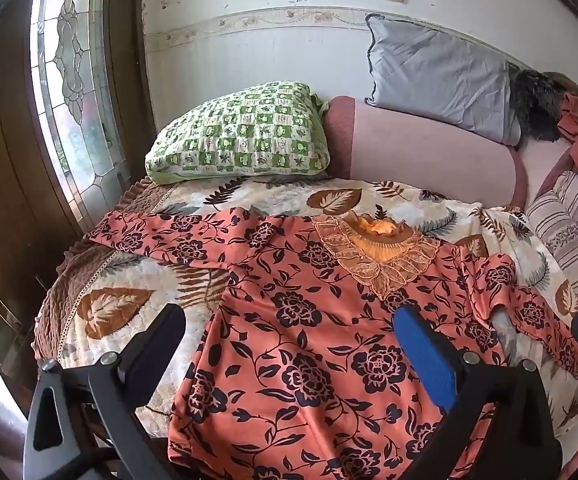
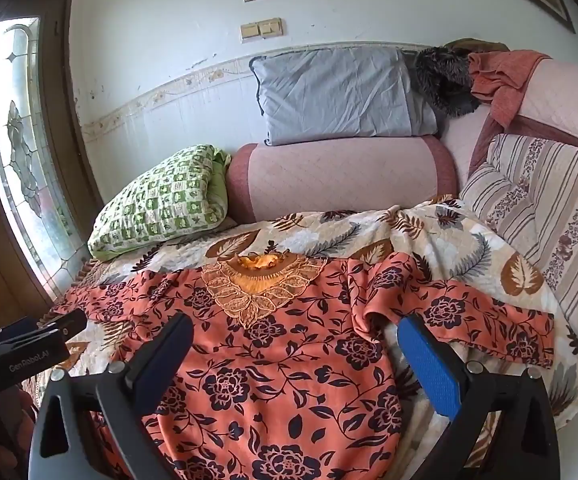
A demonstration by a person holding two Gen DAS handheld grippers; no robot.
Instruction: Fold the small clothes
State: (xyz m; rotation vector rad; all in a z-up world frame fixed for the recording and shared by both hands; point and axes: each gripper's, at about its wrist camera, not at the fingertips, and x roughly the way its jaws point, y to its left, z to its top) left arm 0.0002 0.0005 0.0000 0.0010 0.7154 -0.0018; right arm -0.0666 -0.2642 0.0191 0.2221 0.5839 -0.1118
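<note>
Two claws hang above one garment, both spread wide with nothing between their blue pads. The left claw hovers over the lower body of the orange floral top, toward the window side of it; the right claw hovers over the same panel nearer the striped cushion. The top lies face up and spread flat on the leaf-print bedspread, sleeves out to either side, apparently so that its edges can be reached for a first fold. Its cloth looks thin and smooth, with dark rose print; the lace neckline sits at the far end from the claws, toward the green checked pillow. Folding appears not yet begun.
</note>
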